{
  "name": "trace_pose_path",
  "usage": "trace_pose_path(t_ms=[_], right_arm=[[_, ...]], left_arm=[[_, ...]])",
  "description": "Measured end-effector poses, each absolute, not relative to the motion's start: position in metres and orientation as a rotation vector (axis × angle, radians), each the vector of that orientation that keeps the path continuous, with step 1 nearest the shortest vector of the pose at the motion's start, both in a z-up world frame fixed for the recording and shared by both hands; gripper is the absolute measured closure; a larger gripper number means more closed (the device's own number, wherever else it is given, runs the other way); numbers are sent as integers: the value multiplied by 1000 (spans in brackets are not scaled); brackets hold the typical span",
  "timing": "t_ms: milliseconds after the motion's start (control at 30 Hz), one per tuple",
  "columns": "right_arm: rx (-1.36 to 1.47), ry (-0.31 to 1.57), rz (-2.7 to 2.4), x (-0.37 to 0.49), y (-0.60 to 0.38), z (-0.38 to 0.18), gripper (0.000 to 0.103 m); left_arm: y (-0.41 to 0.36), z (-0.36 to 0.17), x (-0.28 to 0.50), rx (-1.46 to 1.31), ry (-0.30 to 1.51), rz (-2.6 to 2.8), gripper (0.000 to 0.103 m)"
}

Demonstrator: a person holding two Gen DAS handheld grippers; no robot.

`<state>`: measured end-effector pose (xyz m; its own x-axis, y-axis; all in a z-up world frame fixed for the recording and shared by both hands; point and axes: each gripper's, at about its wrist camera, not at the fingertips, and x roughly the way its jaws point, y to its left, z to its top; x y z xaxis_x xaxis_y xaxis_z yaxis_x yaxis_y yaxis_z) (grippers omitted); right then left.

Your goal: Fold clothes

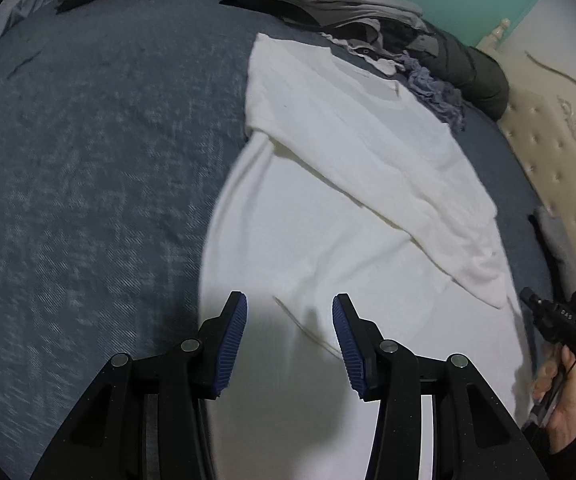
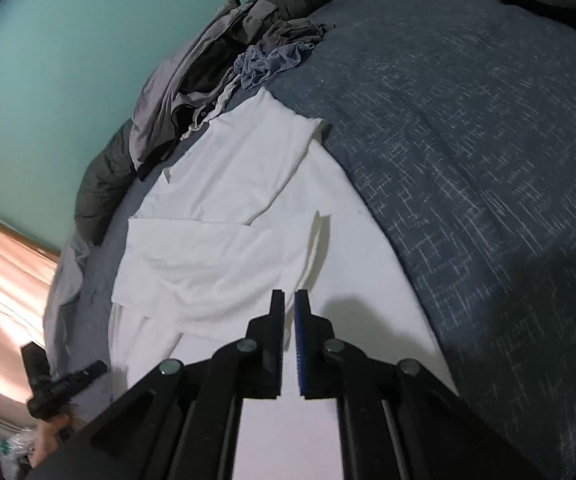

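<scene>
Fabric of the white shirt [image 1: 352,184] lies half-folded on the bed [image 1: 87,160], pile of clothes [image 1: 348,12] at twelve o'clock. Left hand-held gripper [image 1: 290,320] gapes moderately, empty; right hand-held gripper [image 2: 290,308] is pinched nearly closed, seemingly holding nothing, so a missed hem could undo the fold.

White shirt [image 1: 328,200] on blue heathered bedspread [image 1: 87,160] (flecked paler), teal wall [image 2: 67,60], blue-ribbed pads [image 1: 231,344].

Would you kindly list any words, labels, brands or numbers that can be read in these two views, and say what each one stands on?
Small pale characters on the black device held in the hand, left wrist view: too small and blurred to read.
White garment, blue bedspread, pile of clothes, teal wall, padded headboard: no text, label or brand visible.
</scene>
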<state>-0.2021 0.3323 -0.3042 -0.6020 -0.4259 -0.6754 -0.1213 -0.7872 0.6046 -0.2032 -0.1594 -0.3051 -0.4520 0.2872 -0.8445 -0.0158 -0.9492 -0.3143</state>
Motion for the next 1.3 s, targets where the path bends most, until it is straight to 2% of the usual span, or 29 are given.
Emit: trace_pose_path(t_ms=[33,100,133,367,533,733,1033,1300], right_arm=[[1301,-933,-2487,-205,330,-306,94],[1303,-938,-2477,-210,327,-309,72],[1293,-941,-2474,-210,327,-310,57],[1258,-981,-2402,-213,323,-320,56],[1239,-943,-2382,-216,316,-317,56],[1238,-943,-2354,-220,314,-317,56],[1259,-951,-2351,-220,313,-324,56],[1263,-951,-2350,-220,314,-325,56]], left_arm=[[-161,-305,-210,-1544,-370,2518,55],[-163,-305,-221,-1557,-338,2542,55],[-164,-304,-228,-1561,-329,2552,55],[-175,-303,-275,-1580,-275,2611,55],[-190,-298,-299,-1561,-284,2658,55],[-188,-315,-318,-1608,-116,2638,56],[-174,-313,-328,-1469,-194,2606,56],[-175,-310,-340,-1456,-255,2611,57]])
